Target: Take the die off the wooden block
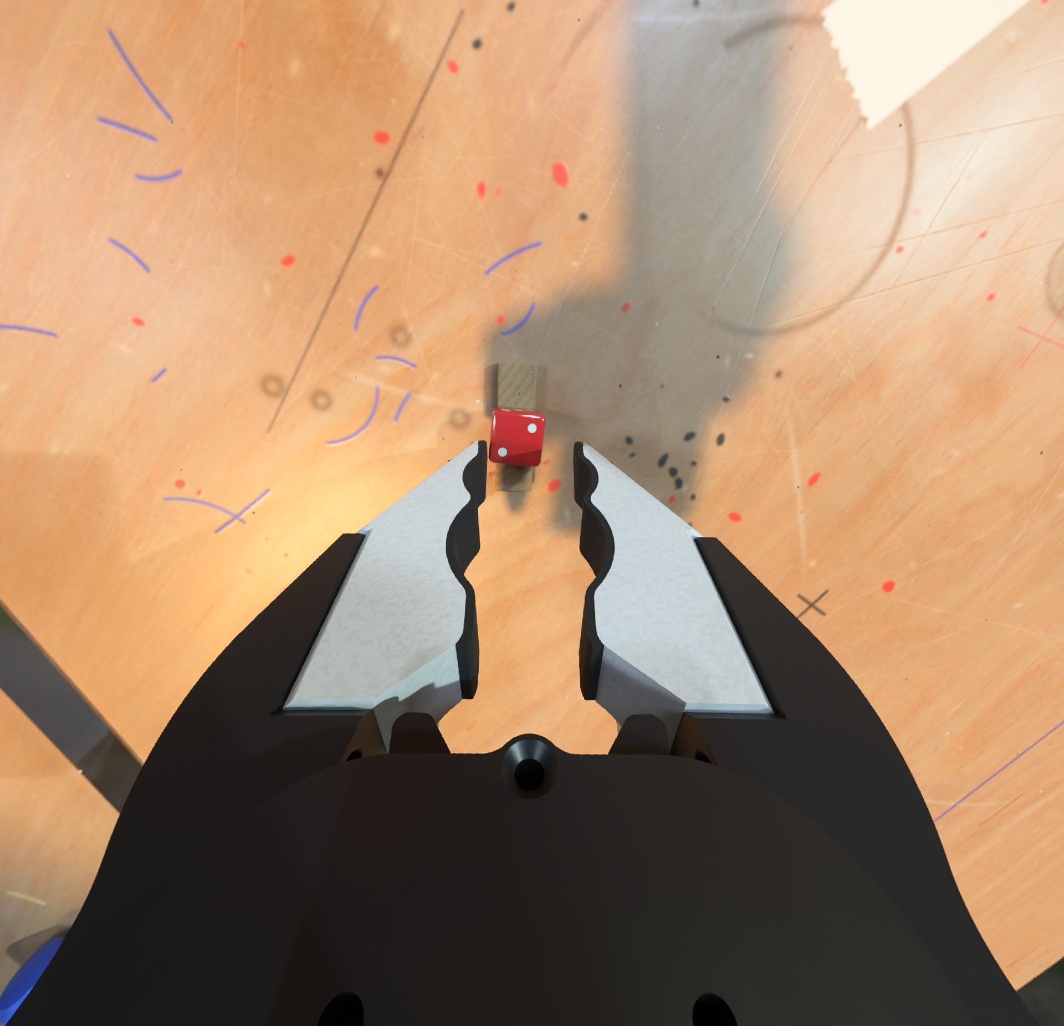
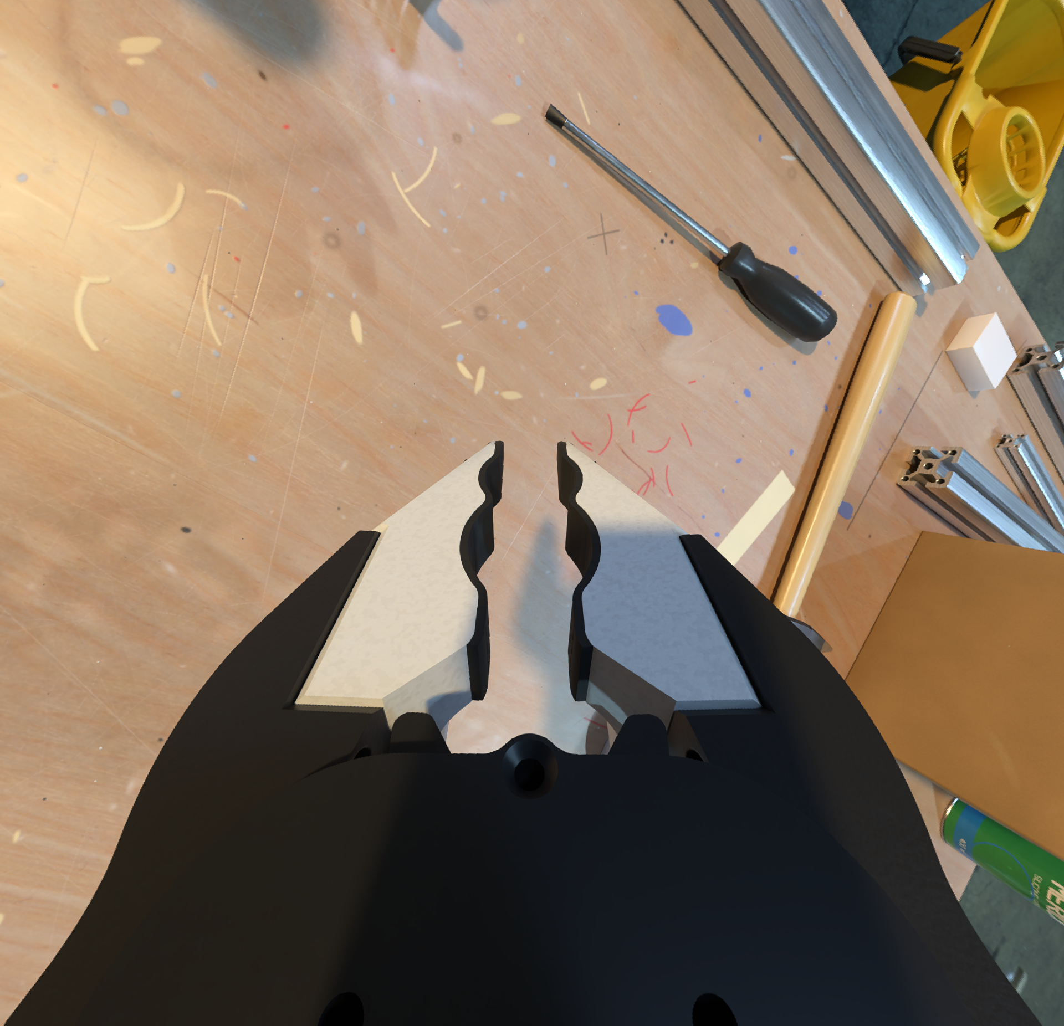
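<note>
- The plywood counter (image 2: pixel 242 423) is showing scratches, paint specks and pen marks.
- A wooden block (image 1: pixel 516 385) is standing directly on it.
- A strip of pale tape (image 1: pixel 921 43) is sticking to it.
- A screwdriver (image 2: pixel 699 237), a wooden dowel (image 2: pixel 840 451), a white block (image 2: pixel 981 351), aluminium profiles (image 2: pixel 979 492), a long metal rail (image 2: pixel 852 106) and a brown board (image 2: pixel 979 682) are lying on it.

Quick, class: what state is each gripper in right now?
Left gripper: open, empty, just short of the small red die on the pale wooden block.
Right gripper: open, empty.
</note>
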`<state>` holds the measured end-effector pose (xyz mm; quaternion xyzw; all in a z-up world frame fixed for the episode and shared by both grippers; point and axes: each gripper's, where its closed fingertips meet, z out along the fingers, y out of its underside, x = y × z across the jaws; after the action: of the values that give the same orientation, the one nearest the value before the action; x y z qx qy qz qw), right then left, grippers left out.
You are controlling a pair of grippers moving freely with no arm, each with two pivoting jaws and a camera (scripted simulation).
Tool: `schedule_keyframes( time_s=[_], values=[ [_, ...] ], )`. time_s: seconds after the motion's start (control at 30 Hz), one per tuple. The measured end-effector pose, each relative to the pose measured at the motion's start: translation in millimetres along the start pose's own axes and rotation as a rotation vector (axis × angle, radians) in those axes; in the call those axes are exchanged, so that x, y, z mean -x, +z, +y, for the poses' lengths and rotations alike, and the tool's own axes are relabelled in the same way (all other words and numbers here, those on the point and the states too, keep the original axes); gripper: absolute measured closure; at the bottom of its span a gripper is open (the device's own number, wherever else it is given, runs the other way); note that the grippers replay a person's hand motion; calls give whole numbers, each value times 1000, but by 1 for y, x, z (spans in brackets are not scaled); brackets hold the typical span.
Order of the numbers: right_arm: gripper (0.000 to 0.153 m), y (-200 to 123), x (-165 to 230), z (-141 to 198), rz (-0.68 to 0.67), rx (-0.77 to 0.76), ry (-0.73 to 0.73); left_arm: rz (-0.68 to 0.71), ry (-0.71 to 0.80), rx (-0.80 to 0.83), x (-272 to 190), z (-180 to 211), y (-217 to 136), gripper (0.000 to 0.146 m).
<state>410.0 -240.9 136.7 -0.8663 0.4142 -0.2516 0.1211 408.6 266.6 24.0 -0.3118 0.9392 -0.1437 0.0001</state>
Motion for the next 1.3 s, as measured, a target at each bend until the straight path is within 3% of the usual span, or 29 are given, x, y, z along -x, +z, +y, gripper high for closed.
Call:
schedule_keyframes(
  time_s=[0.2, 0.4, 0.57, 0.7, 0.83, 1.0, 1.17, 1.3],
  values=[
    [134, 1, 1, 0, -2, 6, -10, -37, 36, -38, 3, -5, -4, 117],
    [134, 3, 3, 1, -1, 19, -28, 12, 17, 3, 0, -1, 8, 116],
    [134, 5, 4, 2, 4, 28, -38, -18, 29, 15, 3, 2, 8, 128],
    [135, 4, 3, 0, 8, 17, -34, -84, 25, -17, 11, -5, -2, 128],
    [135, -1, 0, -4, 19, -18, -6, -173, -42, -170, 22, -22, -36, 128],
    [136, -6, -2, -11, 24, -65, 18, -183, -85, -365, 16, -42, -82, 128],
    [137, -22, -2, -25, 58, -147, 48, -66, -34, -597, -22, -78, -123, 128],
    [138, -62, 9, -58, 120, -352, 32, 126, 92, -835, -83, -120, -160, 128]
  ],
)
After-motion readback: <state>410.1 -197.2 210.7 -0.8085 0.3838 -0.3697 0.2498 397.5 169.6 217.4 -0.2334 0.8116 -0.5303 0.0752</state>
